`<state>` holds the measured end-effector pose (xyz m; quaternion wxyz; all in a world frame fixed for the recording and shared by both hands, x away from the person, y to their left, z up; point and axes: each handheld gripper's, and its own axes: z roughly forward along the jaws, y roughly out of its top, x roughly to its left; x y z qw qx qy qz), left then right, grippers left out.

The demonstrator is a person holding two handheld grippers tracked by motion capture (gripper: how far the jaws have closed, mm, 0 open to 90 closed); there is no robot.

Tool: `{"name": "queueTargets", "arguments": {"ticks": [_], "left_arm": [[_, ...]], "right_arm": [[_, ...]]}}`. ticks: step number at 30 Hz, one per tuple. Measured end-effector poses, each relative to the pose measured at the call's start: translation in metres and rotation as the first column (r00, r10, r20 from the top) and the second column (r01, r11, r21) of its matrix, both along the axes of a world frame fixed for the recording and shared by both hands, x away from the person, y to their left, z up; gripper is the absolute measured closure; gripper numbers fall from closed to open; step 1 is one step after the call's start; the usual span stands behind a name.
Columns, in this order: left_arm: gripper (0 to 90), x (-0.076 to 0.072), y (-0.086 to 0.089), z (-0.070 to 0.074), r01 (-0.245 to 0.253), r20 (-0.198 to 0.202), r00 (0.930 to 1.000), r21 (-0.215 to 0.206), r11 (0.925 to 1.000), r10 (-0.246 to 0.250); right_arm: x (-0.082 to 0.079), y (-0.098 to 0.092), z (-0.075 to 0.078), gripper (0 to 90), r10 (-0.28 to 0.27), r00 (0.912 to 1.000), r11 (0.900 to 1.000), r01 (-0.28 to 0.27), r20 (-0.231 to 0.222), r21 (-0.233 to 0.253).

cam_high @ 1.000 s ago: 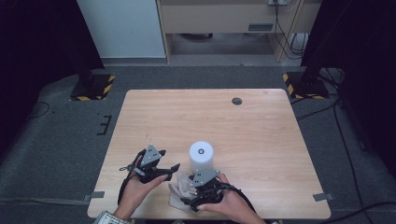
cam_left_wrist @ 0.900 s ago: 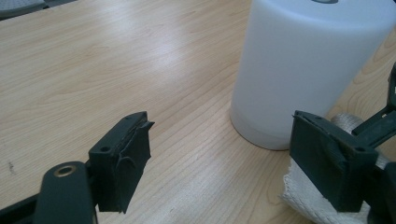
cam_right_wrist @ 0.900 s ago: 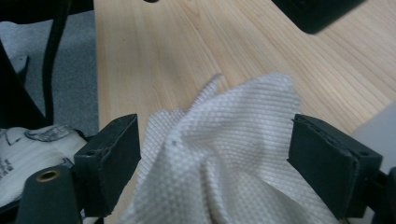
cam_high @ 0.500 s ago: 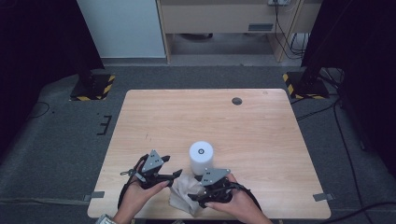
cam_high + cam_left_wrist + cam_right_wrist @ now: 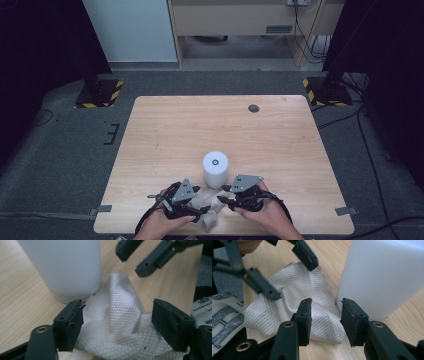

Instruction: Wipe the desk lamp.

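While both grippers crowd the near edge of the wooden table (image 5: 165,130), low in the high view, a crumpled white cloth (image 5: 206,209) lies between them, just below the white cylinder (image 5: 215,169) that stands upright at lower centre; the cloth's upper fold touches the cylinder's base, as the left gripper view shows at its centre. The left gripper (image 5: 125,325) has its jaws spread wide, one at the lower left of that view and one at the lower right, straddling a raised ridge of the cloth without pinching it; the stance suits a grab at the ridge, I judge, since the peak of the fabric sits squarely in the gap. The right gripper (image 5: 325,320) holds its jaws parted more narrowly, over the cloth's corner beside the cylinder at the right of its own view; whether the pads already touch the fabric is hard to tell from this angle, but nothing is clamped. Working from opposite sides probably lets the two grippers lift or spread the cloth together, while the cylinder stays out of the way behind.

The cloth bears a fine diamond weave and no print; the cylinder is plain, with a small dark ring on its top in the high view. At the lower left of the right gripper view a patch with blocky grey lettering shows, too cropped to read.
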<state>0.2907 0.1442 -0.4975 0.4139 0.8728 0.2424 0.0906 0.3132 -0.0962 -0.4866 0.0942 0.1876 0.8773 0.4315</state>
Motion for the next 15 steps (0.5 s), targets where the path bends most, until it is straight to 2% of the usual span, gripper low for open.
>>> {"name": "queueTargets", "arguments": {"ticks": [4, 7, 12, 15], "left_arm": [[20.1, 0.000, -0.007, -0.008, 0.031, -0.031, 0.9991, 0.035, 0.9989, -0.030], [18.4, 0.001, -0.010, -0.015, 0.040, -0.051, 0.9980, 0.079, 0.9961, -0.036], [19.6, 0.004, -0.011, -0.024, 0.046, -0.079, 0.9963, 0.157, 0.9865, -0.034], [21.7, 0.004, -0.010, -0.025, 0.045, -0.073, 0.9967, 0.156, 0.9868, -0.034]], "right_arm": [[0.003, -0.004, 0.000, 60.6, -0.021, 0.9998, 1.000, 0.021, -0.001, -0.004], [0.005, -0.006, 0.000, 59.5, -0.034, 0.9994, 0.999, 0.034, 0.000, -0.005], [0.006, -0.010, 0.002, 58.0, -0.046, 0.9989, 0.999, 0.046, 0.001, 0.007], [0.008, -0.013, 0.004, 55.6, -0.060, 0.9982, 0.998, 0.060, 0.000, 0.014]]}}
